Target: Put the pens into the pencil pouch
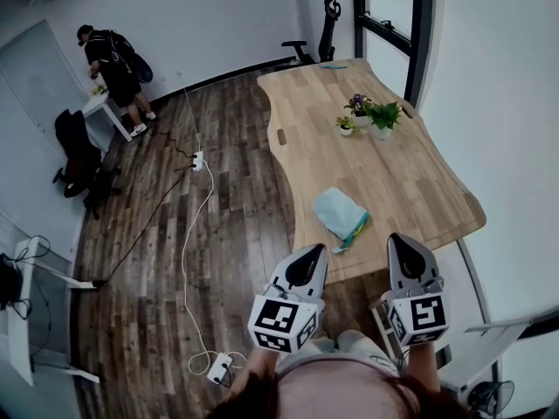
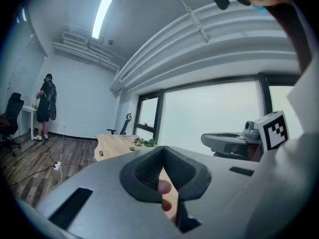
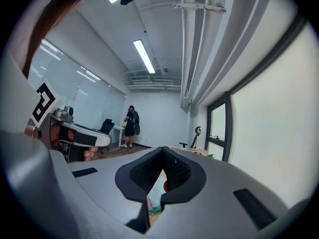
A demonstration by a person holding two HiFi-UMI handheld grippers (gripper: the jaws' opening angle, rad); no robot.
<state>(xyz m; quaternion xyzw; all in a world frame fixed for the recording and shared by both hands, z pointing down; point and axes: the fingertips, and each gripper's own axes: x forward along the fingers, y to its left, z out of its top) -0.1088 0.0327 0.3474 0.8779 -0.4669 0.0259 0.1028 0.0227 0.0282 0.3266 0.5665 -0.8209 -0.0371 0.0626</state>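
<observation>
Both tongs are pressed together and hold nothing; the left tongs (image 1: 309,253) and the right tongs (image 1: 404,241) hang at the near edge of the surface (image 1: 410,173). The pencil pouch (image 1: 337,210) lies flat at about 1 o'clock from the left tongs and 10 o'clock from the right tongs, its long axis from 10 to 4 o'clock, and the left seems nearer. Thin coloured things at its near end are perhaps the pens (image 1: 353,234), too small to tell

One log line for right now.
left gripper: shut, empty | right gripper: shut, empty | pouch: on table, ahead of both
</observation>
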